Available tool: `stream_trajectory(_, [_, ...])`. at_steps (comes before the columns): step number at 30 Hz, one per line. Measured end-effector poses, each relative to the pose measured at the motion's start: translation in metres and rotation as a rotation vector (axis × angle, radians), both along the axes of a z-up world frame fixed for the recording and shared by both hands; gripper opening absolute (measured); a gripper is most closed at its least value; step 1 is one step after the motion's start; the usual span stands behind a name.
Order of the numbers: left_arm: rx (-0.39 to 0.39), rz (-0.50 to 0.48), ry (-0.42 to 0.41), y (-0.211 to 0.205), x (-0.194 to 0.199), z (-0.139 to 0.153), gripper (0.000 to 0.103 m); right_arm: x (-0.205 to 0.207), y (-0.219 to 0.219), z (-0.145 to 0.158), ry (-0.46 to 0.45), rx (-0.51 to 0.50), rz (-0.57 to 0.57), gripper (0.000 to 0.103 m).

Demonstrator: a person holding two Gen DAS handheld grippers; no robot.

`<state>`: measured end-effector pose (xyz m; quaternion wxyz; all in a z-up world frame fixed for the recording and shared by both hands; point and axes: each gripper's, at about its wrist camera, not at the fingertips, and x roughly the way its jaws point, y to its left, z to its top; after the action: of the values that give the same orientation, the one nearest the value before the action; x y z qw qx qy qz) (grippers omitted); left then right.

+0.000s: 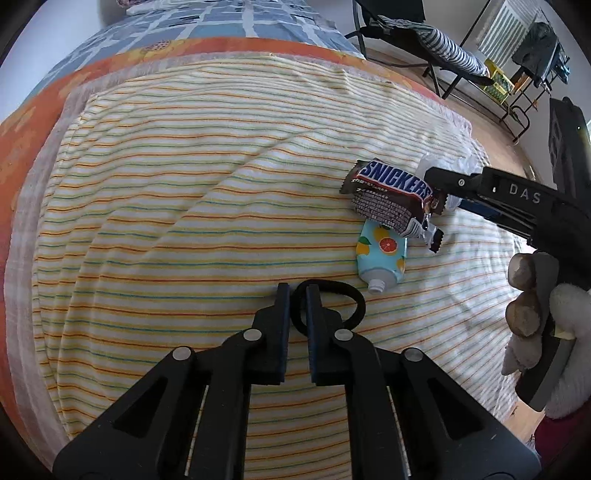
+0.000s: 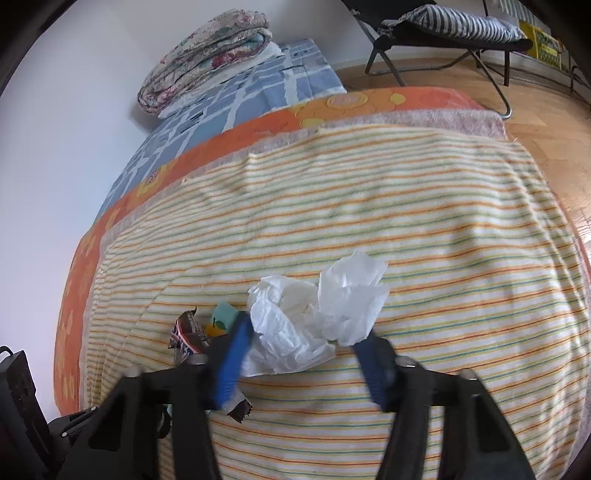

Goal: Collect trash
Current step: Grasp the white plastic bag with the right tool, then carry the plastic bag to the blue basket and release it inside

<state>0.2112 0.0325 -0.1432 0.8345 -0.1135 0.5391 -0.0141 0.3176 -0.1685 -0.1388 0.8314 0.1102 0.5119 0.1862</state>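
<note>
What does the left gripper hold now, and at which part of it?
The left gripper is shut on a black elastic hair-tie loop, pinching its band at the left side.

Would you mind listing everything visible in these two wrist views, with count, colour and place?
Snickers wrapper: one, brown with a blue logo, on the blanket, lying over the tube's flat end.
Tube: one, light blue with citrus prints, uncapped, nozzle towards the left gripper.
Hair tie: one, black loop, around the tip of one finger of the left gripper.
Crumpled tissue: white, how many pieces I cannot tell, between the right gripper's fingers.
Striped blanket: one, cream with orange and green stripes, covering the bed.
Folded quilt: one, floral, at the far end of the bed.
Folding chair: one, black with striped cushion, on the wooden floor.
Left gripper: black, shut on the hair tie.
Right gripper: black with blue pads, around the tissue.
Hand: holding the right gripper.
</note>
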Motion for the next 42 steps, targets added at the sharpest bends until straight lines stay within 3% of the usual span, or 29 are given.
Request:
stream_trajectory(7, [-0.020, 0.017, -0.030, 0.007, -0.004, 0.008, 0.003, -0.009, -0.005, 0.009, -0.040, -0.008, 0.000, 0.038])
stream_trajectory(24, [-0.037, 0.039, -0.108, 0.018, -0.031, 0.052, 0.003, -0.054, -0.016, 0.050, -0.119, -0.006, 0.044, 0.038])
stream_trajectory(33, [-0.019, 0.024, -0.165, 0.016, -0.073, 0.083, 0.003, -0.113, -0.008, 0.077, -0.180, -0.023, 0.142, 0.038])
stream_trajectory(42, [0.002, 0.001, -0.182, 0.008, -0.124, 0.093, 0.003, -0.181, -0.005, 0.080, -0.213, -0.053, 0.230, 0.039])
